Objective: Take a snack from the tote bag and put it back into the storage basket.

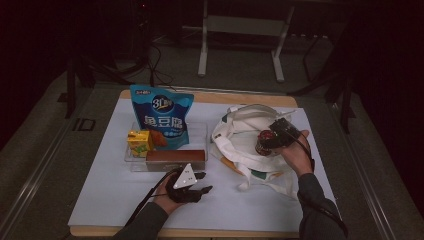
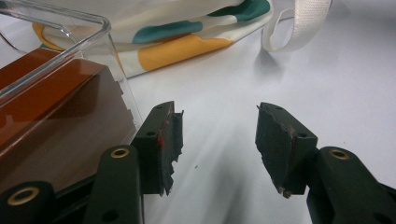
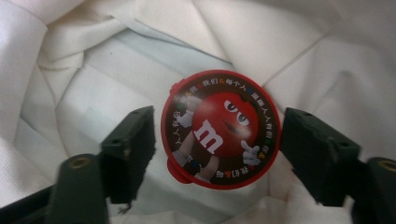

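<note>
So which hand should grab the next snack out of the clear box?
Probably the left. The left tongs are open and empty right beside the clear box, next to the brown pack. The right tongs are over the white bag, standing open around the red candy tub.

Looks like a lab or recording studio, not a home. Dark room, only the table (image 1: 100, 210) lit, white sheet over a wooden top. Metal stand legs (image 1: 202, 55) on the far floor, loose cables (image 1: 155, 65) trailing beside them at far left. Bare grey floor with a rail (image 1: 37, 172) along the left side. Groceries staged like props: clear tray (image 1: 197, 131), blue snack bag (image 1: 161, 116), cloth bag (image 1: 245, 145) at right.
</note>
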{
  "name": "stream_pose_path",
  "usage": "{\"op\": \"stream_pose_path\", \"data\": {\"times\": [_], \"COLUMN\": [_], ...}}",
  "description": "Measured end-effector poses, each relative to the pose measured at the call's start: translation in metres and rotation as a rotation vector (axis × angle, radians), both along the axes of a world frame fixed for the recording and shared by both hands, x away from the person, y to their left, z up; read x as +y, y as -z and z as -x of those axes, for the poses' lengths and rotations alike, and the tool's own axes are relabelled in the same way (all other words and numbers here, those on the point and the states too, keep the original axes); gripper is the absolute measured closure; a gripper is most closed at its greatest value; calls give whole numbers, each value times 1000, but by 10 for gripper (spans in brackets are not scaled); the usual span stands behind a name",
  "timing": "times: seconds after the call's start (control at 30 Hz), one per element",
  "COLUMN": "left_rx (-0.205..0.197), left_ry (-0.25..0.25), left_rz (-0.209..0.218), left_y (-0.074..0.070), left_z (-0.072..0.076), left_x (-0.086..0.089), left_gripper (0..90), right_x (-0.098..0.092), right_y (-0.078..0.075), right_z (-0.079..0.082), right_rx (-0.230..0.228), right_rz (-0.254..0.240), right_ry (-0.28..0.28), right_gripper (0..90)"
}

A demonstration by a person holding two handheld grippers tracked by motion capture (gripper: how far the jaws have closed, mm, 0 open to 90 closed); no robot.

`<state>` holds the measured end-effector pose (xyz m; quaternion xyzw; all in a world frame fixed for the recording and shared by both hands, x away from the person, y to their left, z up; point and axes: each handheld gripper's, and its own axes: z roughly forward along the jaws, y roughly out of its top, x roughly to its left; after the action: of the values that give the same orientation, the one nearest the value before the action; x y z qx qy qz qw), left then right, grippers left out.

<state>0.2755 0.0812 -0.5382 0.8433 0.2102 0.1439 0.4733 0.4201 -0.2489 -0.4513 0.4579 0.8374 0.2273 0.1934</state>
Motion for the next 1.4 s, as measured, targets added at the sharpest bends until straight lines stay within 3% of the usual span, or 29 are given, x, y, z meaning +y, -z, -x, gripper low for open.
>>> {"op": "stream_pose_path", "data": {"times": [0.83, 1.4], "left_rx": [1, 1], "left_ry": [2, 2], "left_rz": [-2, -4], "left_y": [0, 0], "left_z": [0, 0], "left_x": [0, -1], "left_gripper": [478, 476], "right_x": [3, 5], "right_y": [19, 19], "right_z": [-17, -17], "right_rx": [96, 106], "right_rz": [8, 17], "right_ry": [40, 48], "right_gripper": [239, 251]}}
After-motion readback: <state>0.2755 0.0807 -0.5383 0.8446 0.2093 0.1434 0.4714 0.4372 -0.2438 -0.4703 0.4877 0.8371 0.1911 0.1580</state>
